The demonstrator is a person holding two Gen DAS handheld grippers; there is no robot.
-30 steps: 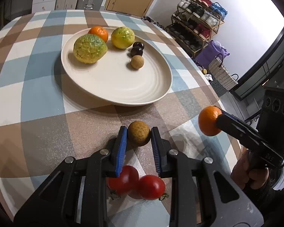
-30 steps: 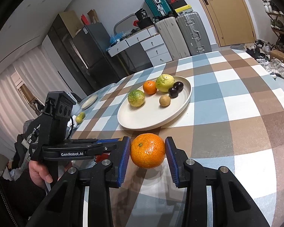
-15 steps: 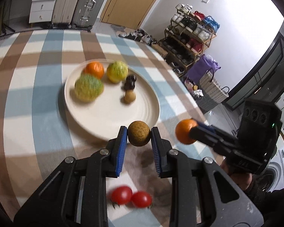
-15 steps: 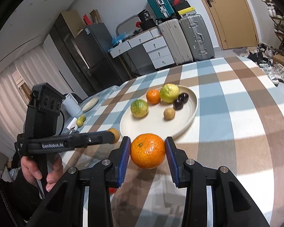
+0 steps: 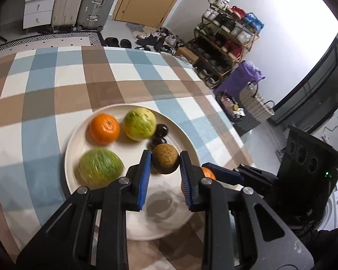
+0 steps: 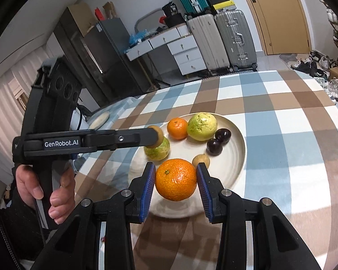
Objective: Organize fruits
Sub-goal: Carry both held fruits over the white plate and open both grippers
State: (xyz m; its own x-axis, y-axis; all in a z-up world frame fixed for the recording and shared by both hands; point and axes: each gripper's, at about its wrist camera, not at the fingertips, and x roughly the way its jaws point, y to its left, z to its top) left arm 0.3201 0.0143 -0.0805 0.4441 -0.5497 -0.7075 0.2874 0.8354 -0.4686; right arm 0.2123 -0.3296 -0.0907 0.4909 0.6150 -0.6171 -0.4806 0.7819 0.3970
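Black left gripper marked "GenRobot.AI"; blue pads, silver screws, bare hand.

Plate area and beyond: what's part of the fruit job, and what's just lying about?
Job: plate, brown fruit in left gripper, orange in right gripper, plated orange, two green fruits, plums.

Lying about: suitcases, drawers, shoe rack.

Left gripper and right gripper each clamp a fruit, side by side
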